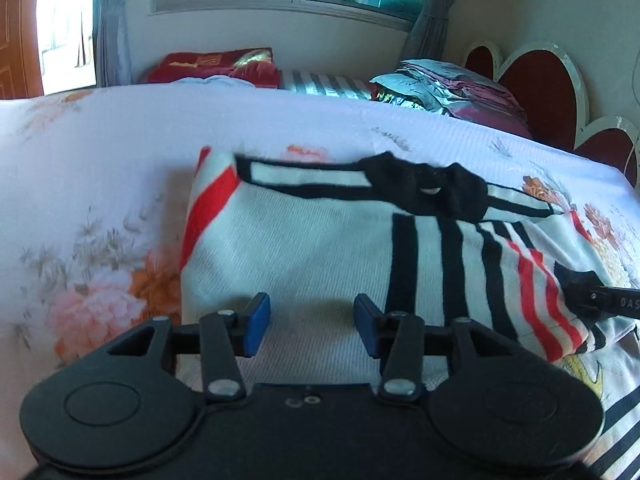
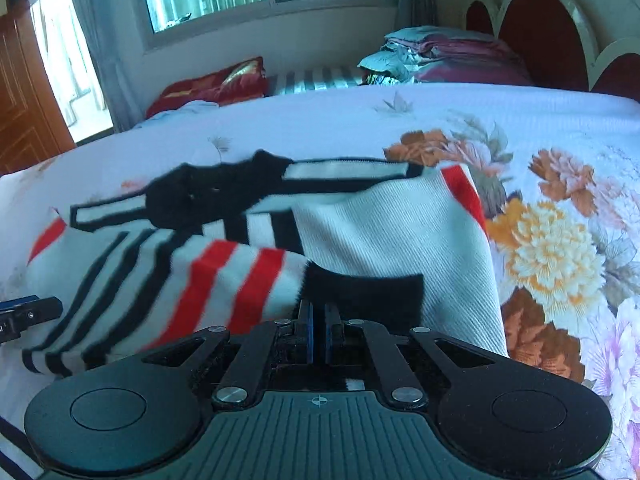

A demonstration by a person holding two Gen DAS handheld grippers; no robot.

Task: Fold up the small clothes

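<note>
A white knit sweater [image 1: 320, 248] with black and red stripes lies on the floral bedspread, its black collar [image 1: 420, 188] at the far edge. My left gripper [image 1: 312, 322] hovers open over the sweater's plain white body, with nothing pinched between its blue pads [image 1: 258, 320]. The striped sleeve [image 2: 224, 280] is pulled across the sweater [image 2: 400, 240] towards the middle. My right gripper [image 2: 318, 332] is shut on the sleeve's black cuff [image 2: 360, 292]. In the left wrist view the right gripper [image 1: 608, 300] shows at the right edge, holding that cuff. The left gripper's tip [image 2: 28, 314] appears at the far left of the right wrist view.
The bedspread [image 1: 100, 160] stretches wide around the sweater. At the far side lie a red pillow [image 1: 216, 64] and a pile of folded bedding [image 1: 452, 88]. A red and white headboard [image 1: 552, 84] stands to the right. A window and curtains are behind.
</note>
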